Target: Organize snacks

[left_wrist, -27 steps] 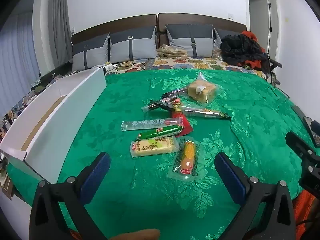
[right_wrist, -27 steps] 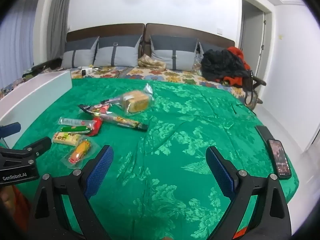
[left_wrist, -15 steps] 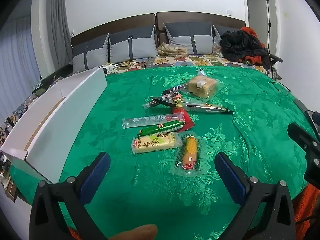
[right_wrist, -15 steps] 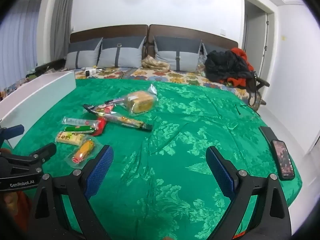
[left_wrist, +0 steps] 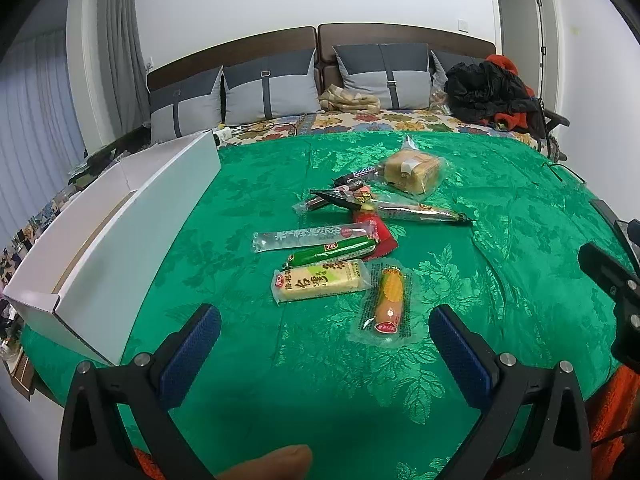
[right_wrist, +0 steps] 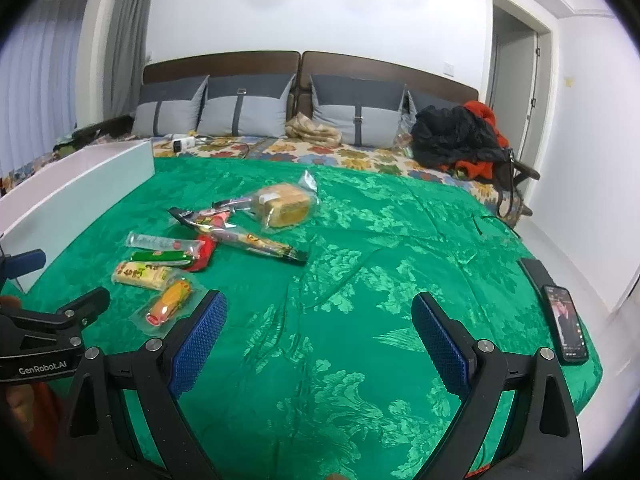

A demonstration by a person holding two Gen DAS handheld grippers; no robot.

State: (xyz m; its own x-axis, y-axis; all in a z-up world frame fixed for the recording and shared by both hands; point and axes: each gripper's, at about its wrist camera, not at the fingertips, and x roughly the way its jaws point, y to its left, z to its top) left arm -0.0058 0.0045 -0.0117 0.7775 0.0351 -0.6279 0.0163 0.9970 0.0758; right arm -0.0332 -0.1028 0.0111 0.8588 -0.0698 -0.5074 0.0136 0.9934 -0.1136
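Observation:
Several wrapped snacks lie on the green bedspread [left_wrist: 304,380]. Nearest my left gripper [left_wrist: 325,330] are a corn sausage pack [left_wrist: 387,305] and a yellow cake bar [left_wrist: 320,280]. Behind them lie a green sausage [left_wrist: 332,251], a clear long packet [left_wrist: 298,237], a red packet [left_wrist: 380,232], a long dark stick [left_wrist: 420,212] and a bagged bread [left_wrist: 412,170]. The left gripper is open and empty, just short of the corn pack. My right gripper [right_wrist: 318,322] is open over bare bedspread, right of the corn pack [right_wrist: 168,304] and bread [right_wrist: 284,204].
A long white open box [left_wrist: 120,232] stands along the bed's left side. A phone [right_wrist: 566,322] lies at the bed's right edge. Pillows [left_wrist: 264,92] and a heap of black and red clothes [left_wrist: 488,88] sit at the headboard. A fingertip [left_wrist: 272,462] shows at the bottom.
Both grippers have eased forward toward the snacks, which now sit a little nearer and lower in each view. Both stay open; no snack has moved.

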